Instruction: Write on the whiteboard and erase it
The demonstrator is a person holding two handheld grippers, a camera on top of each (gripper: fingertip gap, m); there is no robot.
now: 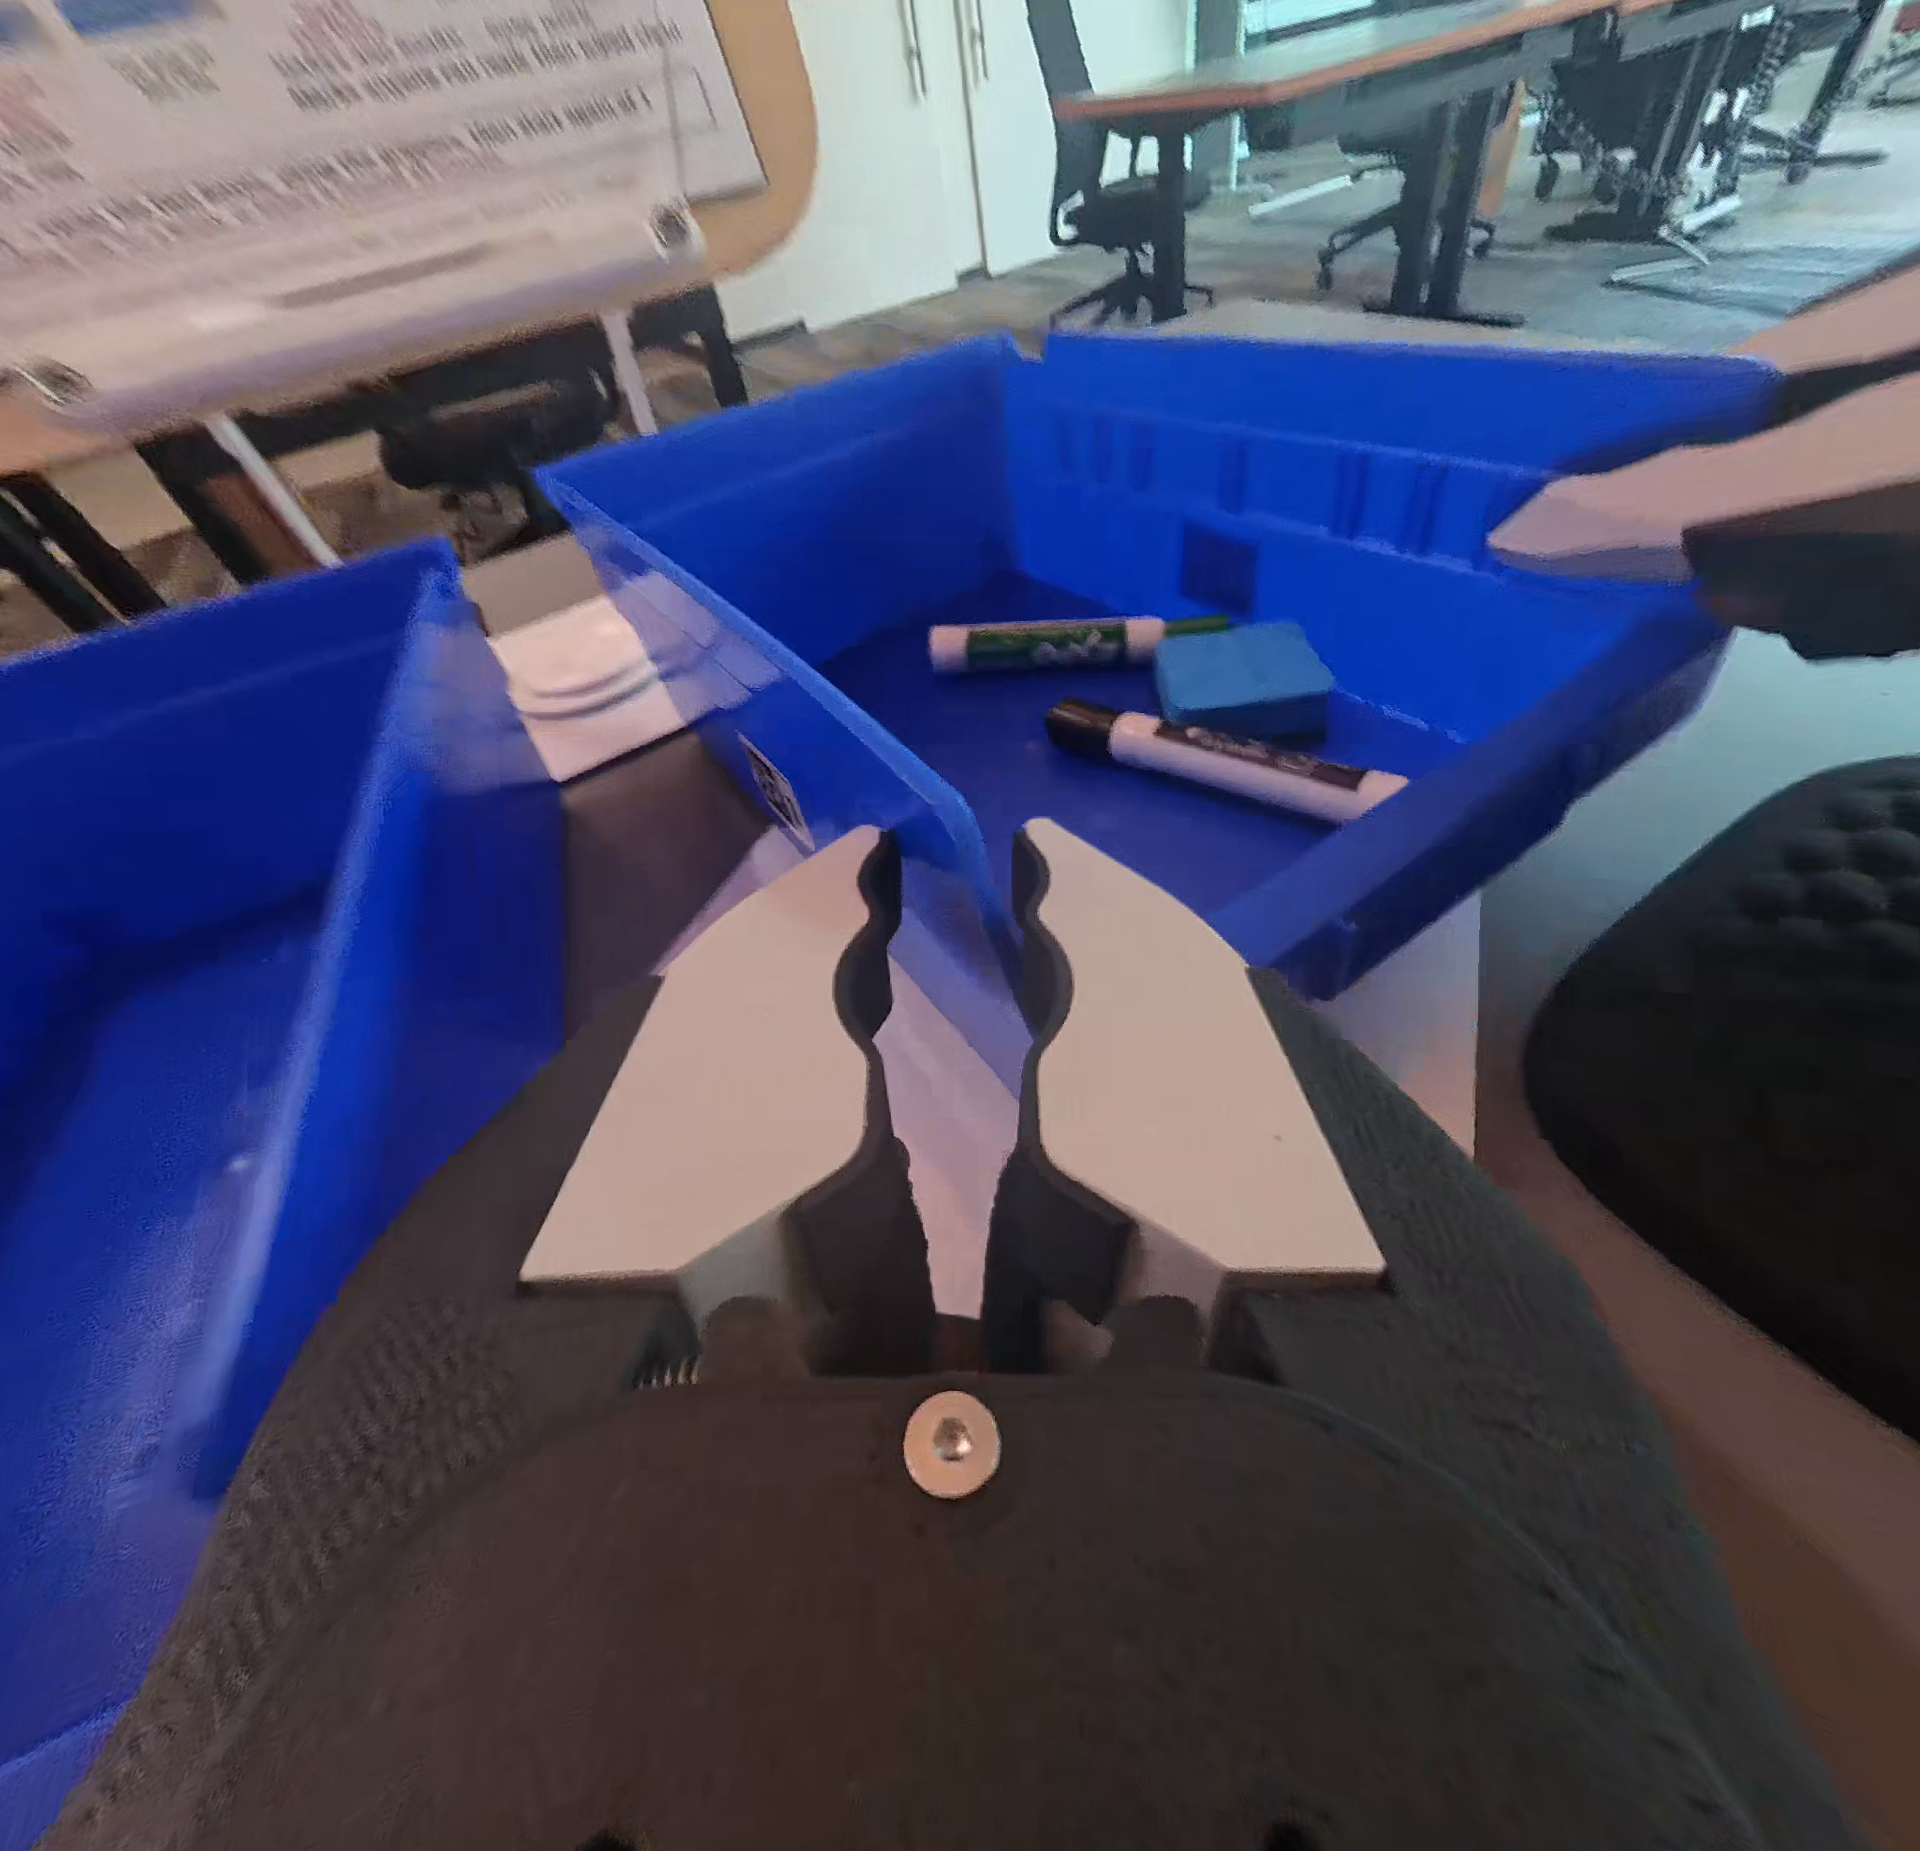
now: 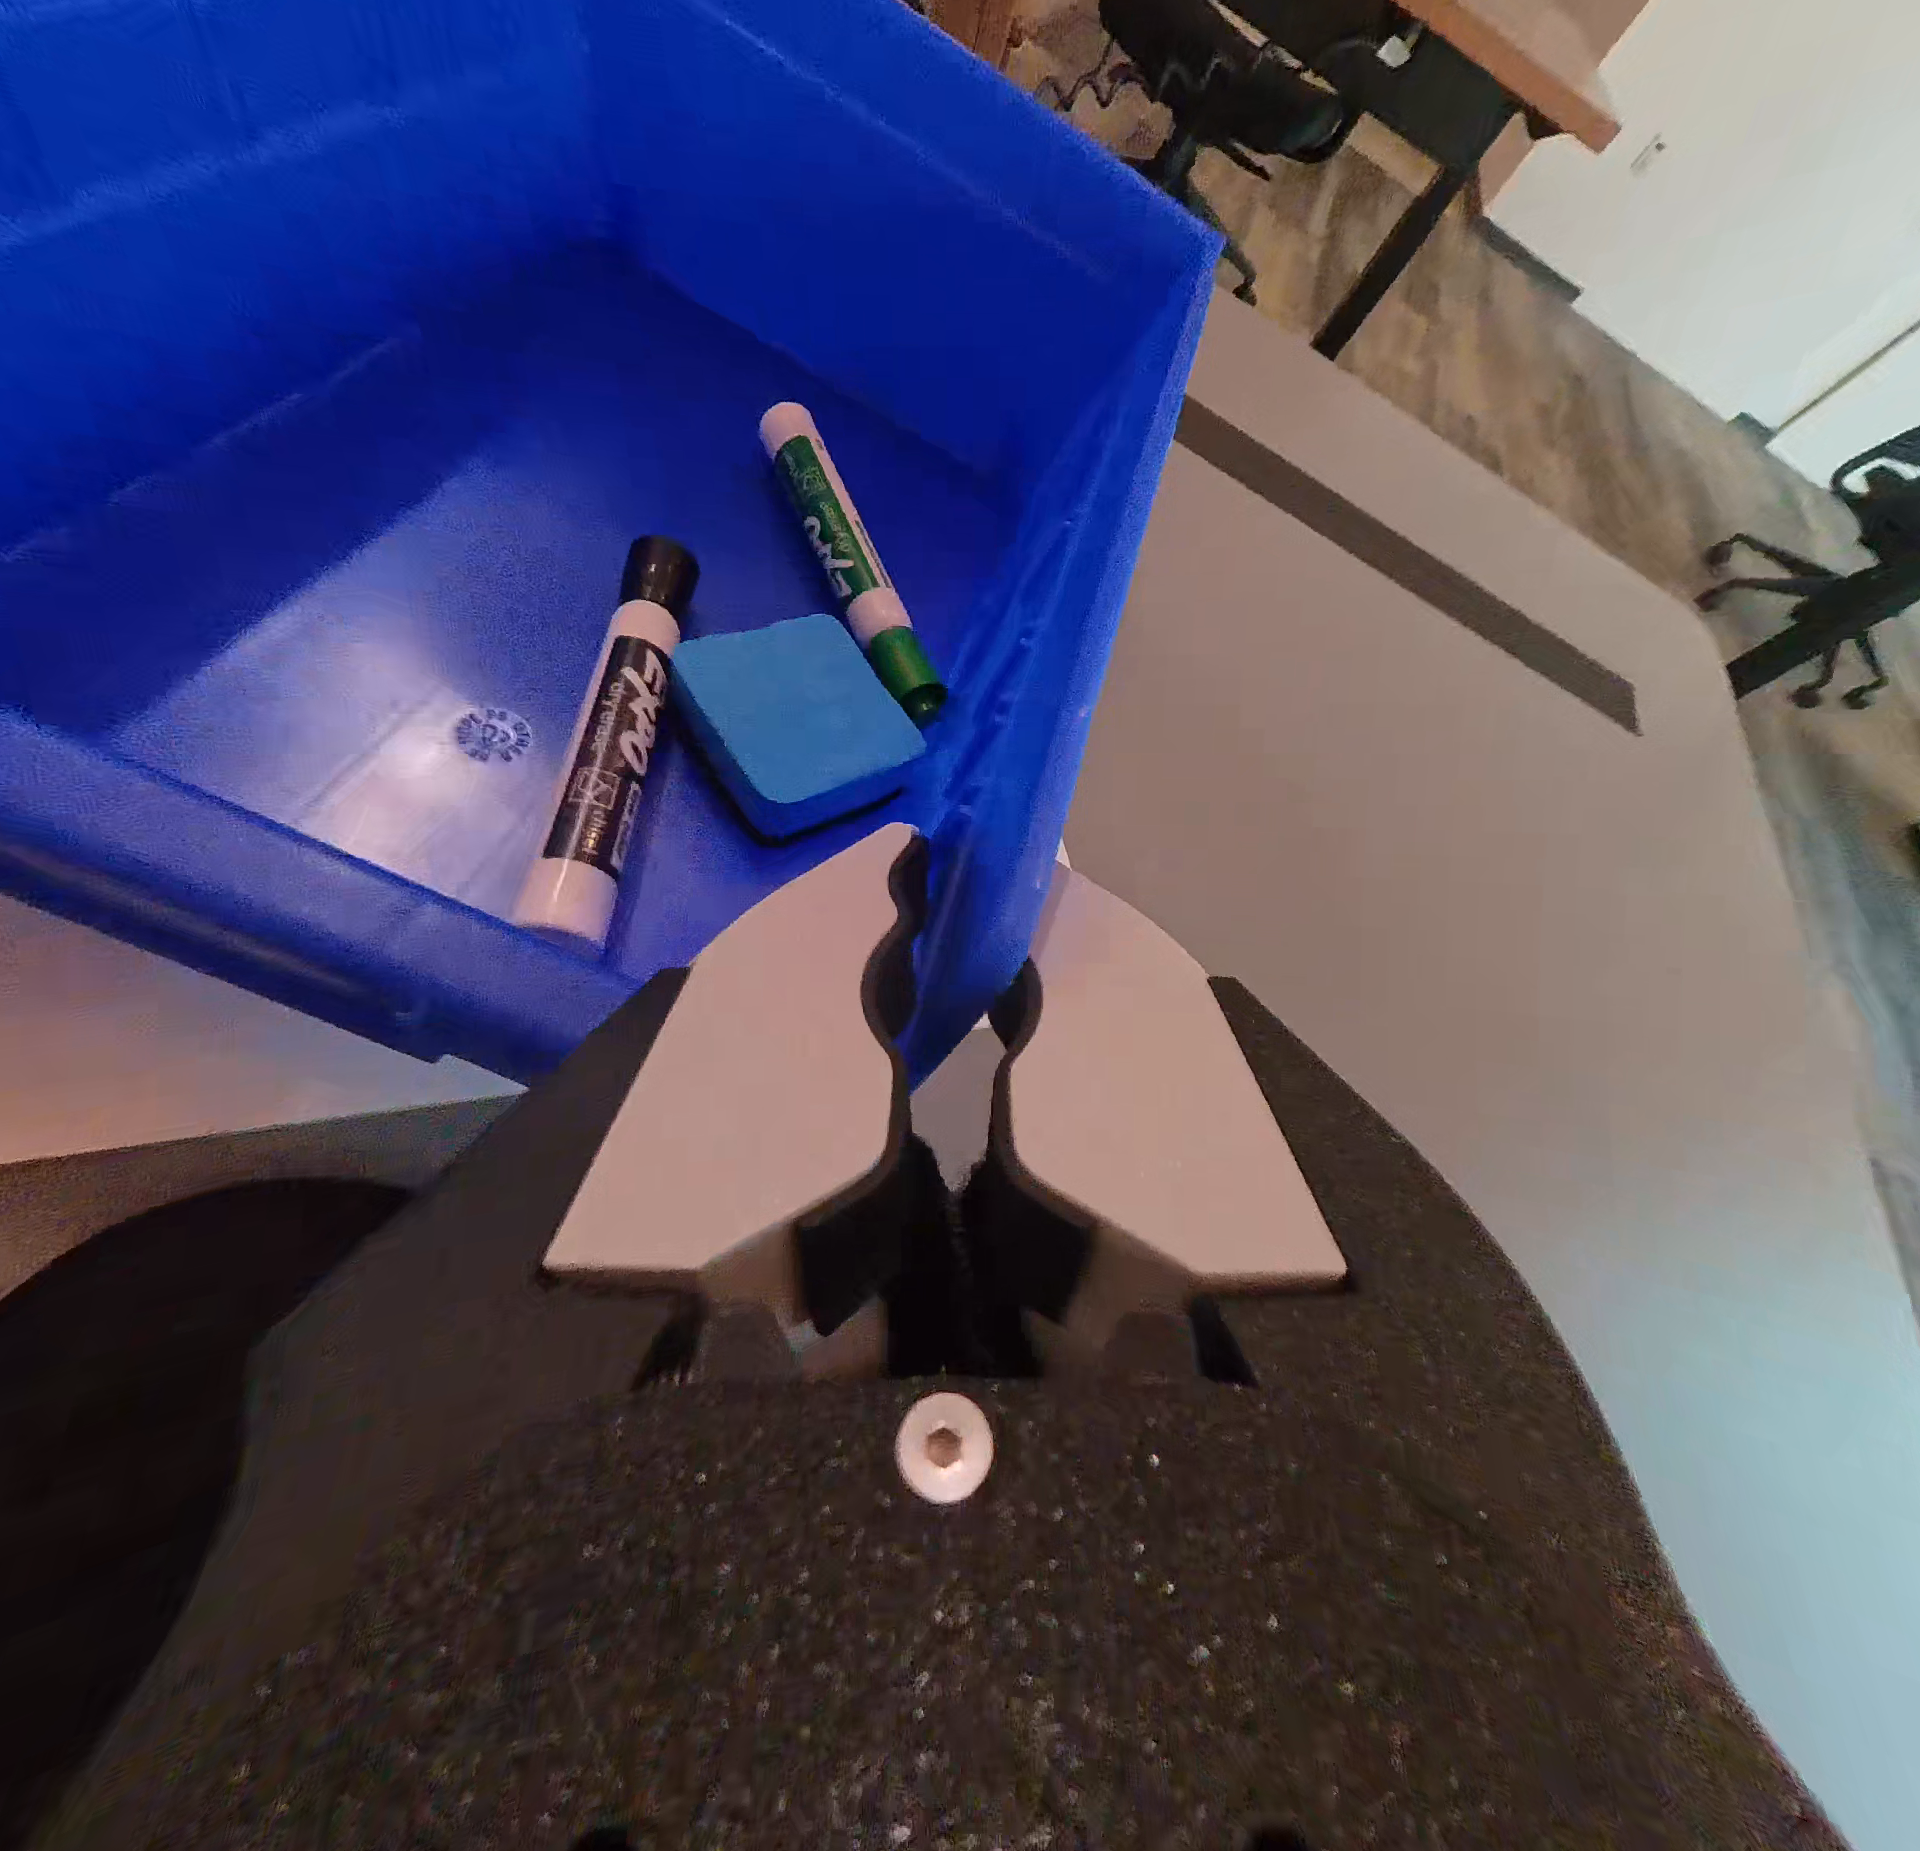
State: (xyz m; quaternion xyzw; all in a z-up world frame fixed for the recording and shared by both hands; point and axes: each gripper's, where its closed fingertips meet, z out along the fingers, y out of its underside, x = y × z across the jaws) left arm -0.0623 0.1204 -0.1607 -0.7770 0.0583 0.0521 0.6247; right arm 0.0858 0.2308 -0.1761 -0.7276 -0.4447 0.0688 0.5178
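Note:
A blue bin [image 1: 831, 513] holds a green marker [image 1: 1049, 643], a black marker [image 1: 1226, 762] and a blue eraser [image 1: 1242, 679]. My left gripper [image 1: 951, 851] is shut on the bin's left wall, one finger on each side. My right gripper [image 2: 977, 866] is shut on the bin's right wall [image 2: 1039, 575], and its outer fingertip is hidden behind that wall. It also shows at the right edge of the left wrist view [image 1: 1621, 534]. The right wrist view shows the black marker [image 2: 613, 741], the eraser [image 2: 795, 721] and the green marker [image 2: 831, 544] lying side by side.
A second blue bin [image 1: 208, 866] stands close to the left. A white board with printed sheets [image 1: 312, 87] stands on a stand at the back left. A black textured pad [image 1: 1745, 1074] lies at the right. The grey table [image 2: 1403, 814] extends right; office chairs and desks stand beyond. My right fingertips sit around 20 cm from my left ones.

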